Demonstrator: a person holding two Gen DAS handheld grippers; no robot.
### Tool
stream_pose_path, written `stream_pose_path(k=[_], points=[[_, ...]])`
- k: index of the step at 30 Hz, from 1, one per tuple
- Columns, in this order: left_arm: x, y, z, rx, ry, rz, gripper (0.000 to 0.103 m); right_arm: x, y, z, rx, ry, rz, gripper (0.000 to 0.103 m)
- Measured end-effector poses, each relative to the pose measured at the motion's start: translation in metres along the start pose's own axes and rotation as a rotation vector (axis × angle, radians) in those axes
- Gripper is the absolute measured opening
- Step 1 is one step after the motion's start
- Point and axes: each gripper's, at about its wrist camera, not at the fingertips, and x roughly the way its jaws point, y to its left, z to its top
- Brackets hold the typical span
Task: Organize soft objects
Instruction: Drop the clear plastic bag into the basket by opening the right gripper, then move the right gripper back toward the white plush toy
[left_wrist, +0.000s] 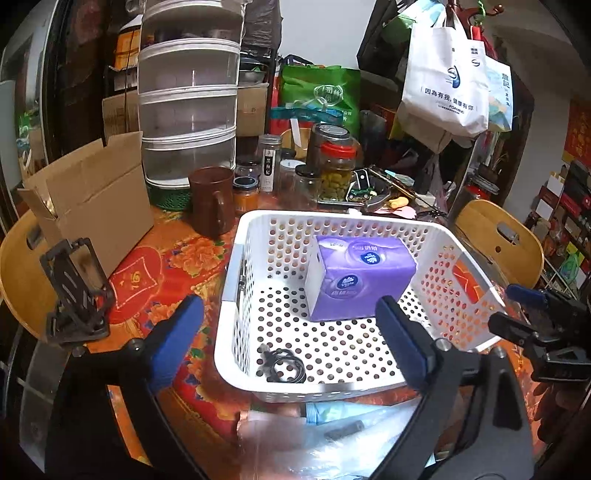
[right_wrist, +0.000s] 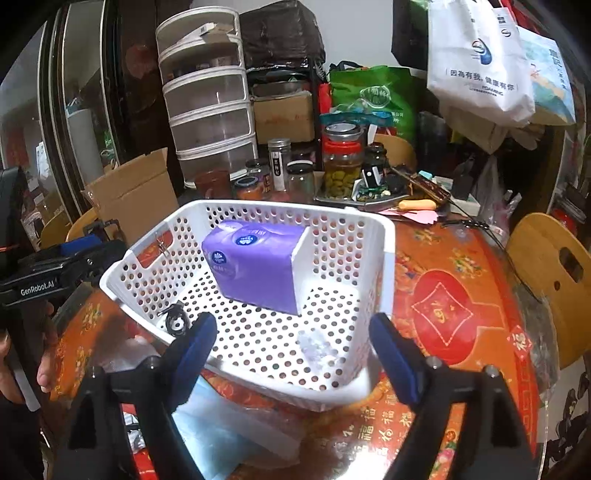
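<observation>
A white perforated basket stands on the red patterned tablecloth. Inside it a purple tissue pack lies toward the far side, and a small black cable coil rests on its floor. My left gripper is open over the basket's near left part, nothing between its blue pads. My right gripper is open above the near rim, also empty. Soft clear and pale blue packets lie on the table in front of the basket, partly under the grippers.
A cardboard box, a brown mug, several jars and stacked clear containers crowd the table behind the basket. A black folding stand sits left. Wooden chair backs flank the table. Bags hang at the back right.
</observation>
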Motion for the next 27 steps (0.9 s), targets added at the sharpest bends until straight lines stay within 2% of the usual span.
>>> stream_pose_path(k=[5,15,21,27], points=[[-0.007,-0.005,0.0,0.034,-0.003,0.028,0.094,-0.012,-0.003,-0.004,0.008,-0.018,-0.001,0.09],[-0.022,-0.008,-0.01,0.045,0.011,0.019,0.094,-0.028,-0.003,-0.016,0.012,-0.033,0.0,0.092],[-0.057,0.002,-0.042,0.036,0.012,0.035,0.094,-0.055,0.002,-0.044,0.015,-0.054,0.006,0.092],[-0.088,0.014,-0.082,0.009,0.018,0.012,0.094,-0.075,0.009,-0.083,0.037,-0.067,0.028,0.092]])
